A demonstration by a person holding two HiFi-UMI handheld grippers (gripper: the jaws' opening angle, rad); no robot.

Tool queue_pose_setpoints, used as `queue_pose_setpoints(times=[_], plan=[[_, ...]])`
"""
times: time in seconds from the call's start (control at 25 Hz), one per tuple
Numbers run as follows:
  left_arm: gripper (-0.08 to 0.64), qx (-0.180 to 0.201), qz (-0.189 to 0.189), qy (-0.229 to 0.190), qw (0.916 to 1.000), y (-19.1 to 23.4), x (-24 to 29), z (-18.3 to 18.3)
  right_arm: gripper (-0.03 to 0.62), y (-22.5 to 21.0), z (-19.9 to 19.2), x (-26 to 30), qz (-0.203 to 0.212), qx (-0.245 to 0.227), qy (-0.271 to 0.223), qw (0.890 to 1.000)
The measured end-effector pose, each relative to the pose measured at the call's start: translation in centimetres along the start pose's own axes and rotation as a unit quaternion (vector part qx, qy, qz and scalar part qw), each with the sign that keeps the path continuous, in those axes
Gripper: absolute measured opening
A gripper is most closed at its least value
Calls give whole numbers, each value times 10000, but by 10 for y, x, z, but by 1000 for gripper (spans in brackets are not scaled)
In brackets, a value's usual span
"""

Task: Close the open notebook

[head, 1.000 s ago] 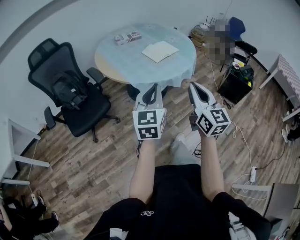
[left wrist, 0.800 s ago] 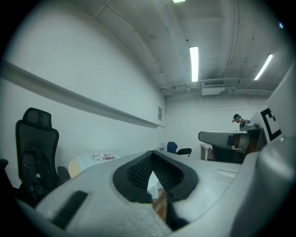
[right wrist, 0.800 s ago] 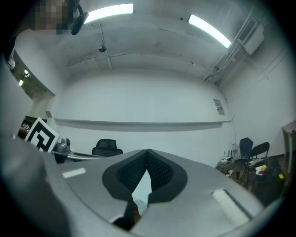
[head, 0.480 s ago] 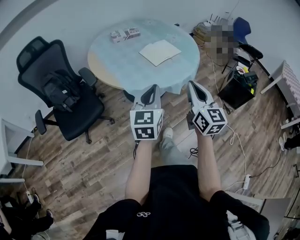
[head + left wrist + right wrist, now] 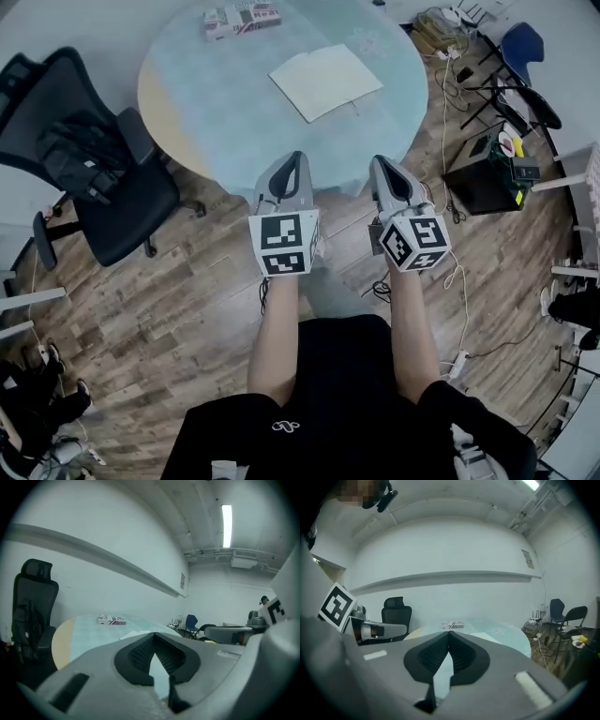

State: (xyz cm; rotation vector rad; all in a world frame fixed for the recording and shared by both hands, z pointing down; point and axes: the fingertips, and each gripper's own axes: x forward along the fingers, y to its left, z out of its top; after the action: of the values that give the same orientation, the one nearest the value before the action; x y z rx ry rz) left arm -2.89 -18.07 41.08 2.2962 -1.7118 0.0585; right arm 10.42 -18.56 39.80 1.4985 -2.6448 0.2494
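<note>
First, head view: open white paper notebook (image 5: 325,81) flat on round pale-blue table (image 5: 216,122), toward its far right edge, well apart from left gripper (image 5: 292,159) and right gripper (image 5: 380,165), both short of the near edge. Left gripper view: jaws pressed together, nothing between. Right gripper view: same, empty. Probably light, pages floppy, cover stiffer; best taken at a free outer cover edge.
</note>
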Motion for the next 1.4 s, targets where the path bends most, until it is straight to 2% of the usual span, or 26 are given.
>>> queue_pose_setpoints(times=[0.28, 0.48, 0.6, 0.8, 0.96, 1.08, 1.12, 1.16, 1.28, 1.4], plan=[[2, 129, 259, 408, 9987, 5, 90, 3, 12, -64, 10, 82, 255, 43, 59, 9996], [2, 413, 146, 463, 9980, -13, 119, 20, 12, -88, 18, 107, 383, 230, -38, 9990], [2, 479, 172, 525, 9973, -8, 130, 22, 12, -97, 16, 119, 438, 181, 6, 9989], [2, 341, 196, 760, 9963, 7, 150, 5, 12, -101, -3, 131, 431, -611, 338, 9966], [2, 267, 40, 928, 9953, -4, 165, -8, 12, -113, -34, 152, 503, -1264, 855, 9870], [2, 323, -53, 1046, 9940, -6, 173, -16, 13, -124, -60, 170, 741, -2135, 1307, 9653], [2, 331, -41, 1083, 9936, -4, 174, -18, 36, -126, -69, 175, 854, -2452, 1457, 9547], [2, 338, -27, 1125, 9931, -1, 173, -20, 86, -129, -78, 180, 964, -2771, 1605, 9424], [2, 356, 58, 1244, 9916, 10, 170, -27, 104, -133, -104, 196, 1293, -3723, 1936, 8984], [2, 351, 197, 1326, 9904, 24, 165, -32, 119, -134, -126, 213, 1531, -4621, 2159, 8464]])
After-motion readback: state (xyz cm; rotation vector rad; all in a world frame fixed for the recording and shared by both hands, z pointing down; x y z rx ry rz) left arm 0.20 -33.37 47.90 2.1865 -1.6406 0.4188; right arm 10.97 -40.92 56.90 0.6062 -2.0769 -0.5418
